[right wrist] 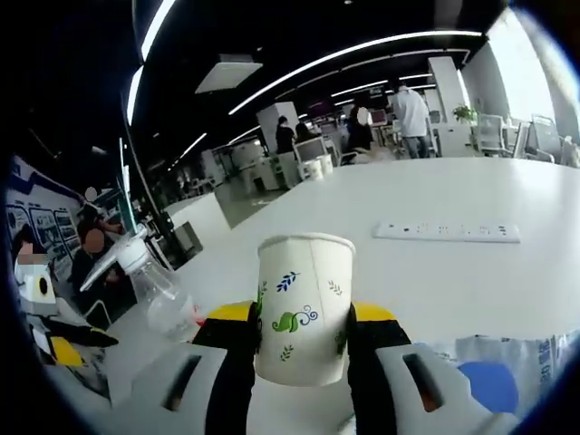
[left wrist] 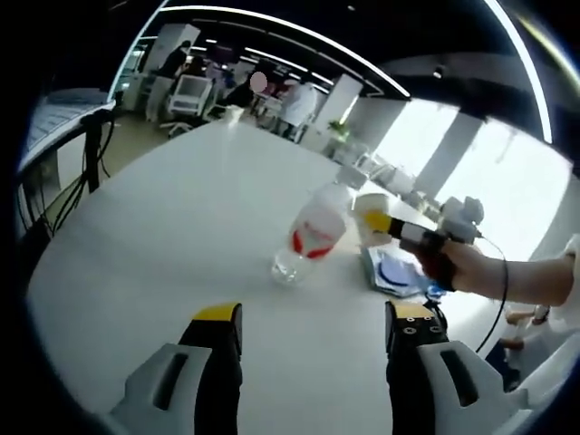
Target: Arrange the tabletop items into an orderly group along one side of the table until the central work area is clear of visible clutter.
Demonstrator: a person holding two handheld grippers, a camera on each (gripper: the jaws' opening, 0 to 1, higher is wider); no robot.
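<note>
1. Left gripper view: the left gripper [left wrist: 313, 340] hangs low over the white table [left wrist: 163, 245] with its jaws spread and nothing between them. Ahead of it a clear bottle [left wrist: 313, 234] with a red label stands tilted in this view, on open tabletop. Just beyond the bottle, toward the table's far edge, lie a blue-and-white packet [left wrist: 394, 270] and the cup [left wrist: 373, 216]. The right gripper [left wrist: 399, 228] comes in from the right, carried by a person's hand [left wrist: 471, 265], and its tips are at the cup.

2. Right gripper view: the right gripper [right wrist: 304, 331] is pinching the paper cup [right wrist: 304, 308], one jaw on each side of its leaf-printed wall; the cup stands upright. Whether its base rests on the table or is lifted I cannot tell. The bottle [right wrist: 159, 290] is near on the left, the packet [right wrist: 494, 367] low on the right, and a white power strip [right wrist: 449, 232] lies well apart across the table [right wrist: 435, 272].

3. Step in hand, as I judge it: moving the cup to the group at the table's side, with the bottle not yet gathered.

4. Next move: carry the cup upright and set it beside the packet. The open left gripper is lined up to close on the bottle, gripping low so it does not tip.
</note>
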